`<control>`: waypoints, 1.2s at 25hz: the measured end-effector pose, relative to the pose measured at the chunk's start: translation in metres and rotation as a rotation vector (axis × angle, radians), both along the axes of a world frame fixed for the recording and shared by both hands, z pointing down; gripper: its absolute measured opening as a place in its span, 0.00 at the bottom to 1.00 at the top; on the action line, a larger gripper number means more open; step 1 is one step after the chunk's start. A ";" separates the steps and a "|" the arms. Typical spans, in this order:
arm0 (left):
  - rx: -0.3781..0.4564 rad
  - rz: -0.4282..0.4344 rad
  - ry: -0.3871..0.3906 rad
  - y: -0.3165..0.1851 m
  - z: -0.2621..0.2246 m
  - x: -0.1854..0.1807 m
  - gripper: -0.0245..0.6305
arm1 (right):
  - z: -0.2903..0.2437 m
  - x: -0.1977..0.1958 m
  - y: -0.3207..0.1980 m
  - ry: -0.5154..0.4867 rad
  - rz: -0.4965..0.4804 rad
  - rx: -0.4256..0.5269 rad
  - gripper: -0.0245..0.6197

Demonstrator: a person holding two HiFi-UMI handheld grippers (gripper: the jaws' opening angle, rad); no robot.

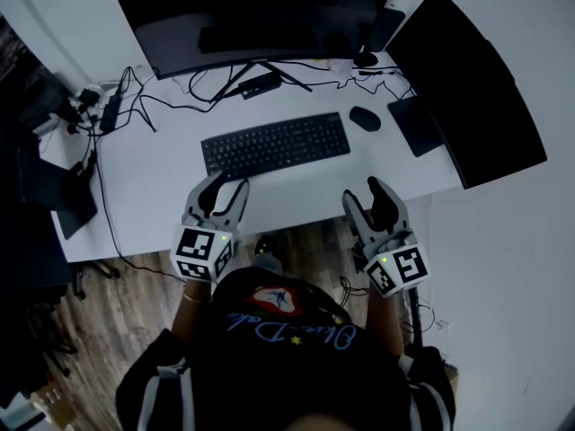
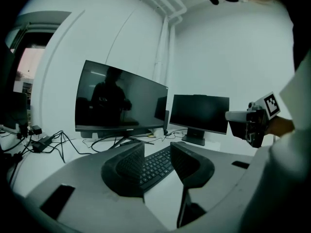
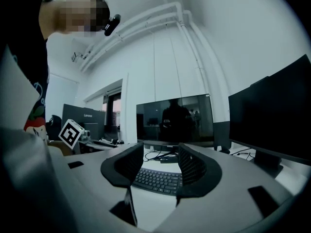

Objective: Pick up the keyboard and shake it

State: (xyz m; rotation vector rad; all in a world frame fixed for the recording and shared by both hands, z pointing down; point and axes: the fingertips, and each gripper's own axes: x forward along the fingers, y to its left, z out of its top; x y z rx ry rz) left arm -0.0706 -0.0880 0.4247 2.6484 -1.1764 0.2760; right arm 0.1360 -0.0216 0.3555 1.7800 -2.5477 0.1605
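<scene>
Left gripper (image 1: pixel 225 189) and right gripper (image 1: pixel 365 192), jaws apart and empty, poised over the near edge of the desk (image 1: pixel 153 180), short of the keyboard (image 1: pixel 275 145) lying flat before the monitor (image 1: pixel 252 16); likely hazard: uneven pinch on its thin ends, hence tilt or drop during shaking.

A white surface (image 1: pixel 153 187) carries a wide curved monitor (image 1: pixel 260 16) at twelve o'clock, its screen dark. A second dark monitor (image 1: pixel 467 88) stands angled at two o'clock. A black mouse (image 1: pixel 365 118) lies at three o'clock, just beside a dark pad (image 1: pixel 415 126). Black cables (image 1: pixel 162 101) sprawl at ten o'clock, running to a power strip (image 1: pixel 110 115) near the left edge. Wooden floor (image 1: pixel 117 312) shows at seven o'clock.
</scene>
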 end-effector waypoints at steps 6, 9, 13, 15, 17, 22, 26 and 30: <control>-0.083 -0.062 0.032 -0.043 0.023 -0.027 0.26 | 0.014 0.003 -0.045 -0.030 -0.007 -0.025 0.33; -0.115 -0.087 0.044 -0.059 0.031 -0.037 0.26 | 0.017 0.004 -0.059 -0.029 -0.019 -0.033 0.33; -0.160 -0.134 0.079 -0.076 0.040 -0.046 0.26 | 0.022 0.014 -0.076 -0.030 -0.026 -0.049 0.33; -0.184 -0.169 0.070 -0.083 0.051 -0.052 0.26 | 0.024 0.019 -0.085 -0.037 -0.038 -0.058 0.33; -0.209 -0.200 0.050 -0.091 0.064 -0.059 0.26 | 0.026 0.023 -0.097 -0.045 -0.058 -0.064 0.33; -0.309 -0.248 -0.007 -0.105 0.109 -0.075 0.26 | 0.022 0.031 -0.127 -0.034 -0.106 -0.077 0.33; -0.395 -0.297 0.000 -0.116 0.141 -0.091 0.26 | 0.024 0.033 -0.141 -0.037 -0.125 -0.085 0.33; -0.511 -0.305 0.085 -0.129 0.167 -0.094 0.30 | 0.026 0.037 -0.151 -0.068 -0.129 -0.097 0.33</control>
